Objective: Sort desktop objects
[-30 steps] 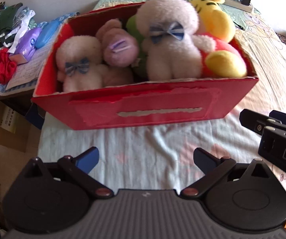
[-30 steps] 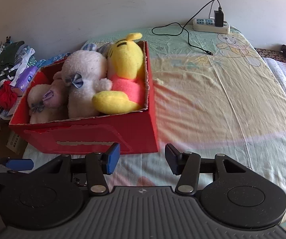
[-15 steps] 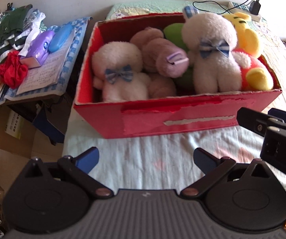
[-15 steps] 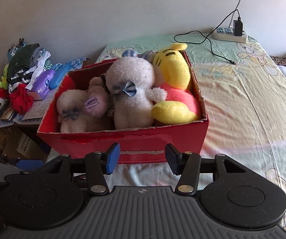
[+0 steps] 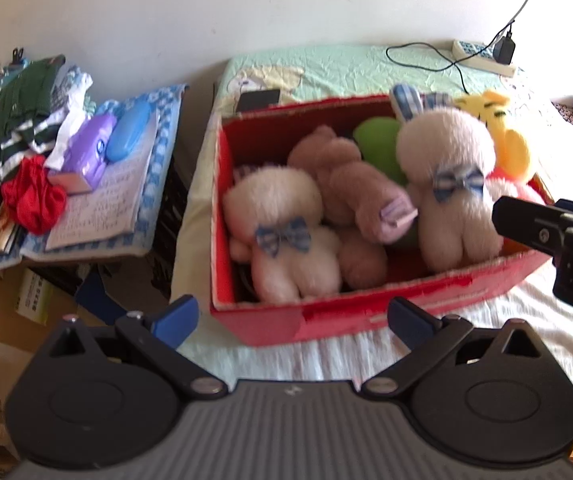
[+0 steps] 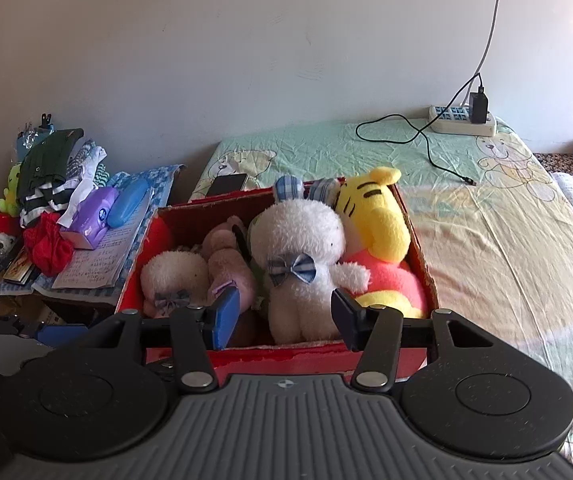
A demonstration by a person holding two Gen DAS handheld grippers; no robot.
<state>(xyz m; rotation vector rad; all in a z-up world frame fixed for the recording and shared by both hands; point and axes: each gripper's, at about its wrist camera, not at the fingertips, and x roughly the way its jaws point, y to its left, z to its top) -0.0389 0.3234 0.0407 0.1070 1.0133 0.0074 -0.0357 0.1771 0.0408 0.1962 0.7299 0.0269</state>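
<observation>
**Red box packed with plush toys on the bed**

Red cardboard box (image 6: 286,356) sits on the bed sheet (image 6: 506,240), holding a white bunny (image 6: 302,264) with a blue bow, a yellow bear (image 6: 382,232) to its right and a smaller white plush (image 6: 174,276) at the left; the left gripper (image 5: 292,316) hovers near the box's front, jaws spread wide and empty; the right gripper (image 6: 282,316) hangs over the front wall, moderately parted, grasping nothing; a power strip (image 6: 462,122) lies far right.
</observation>
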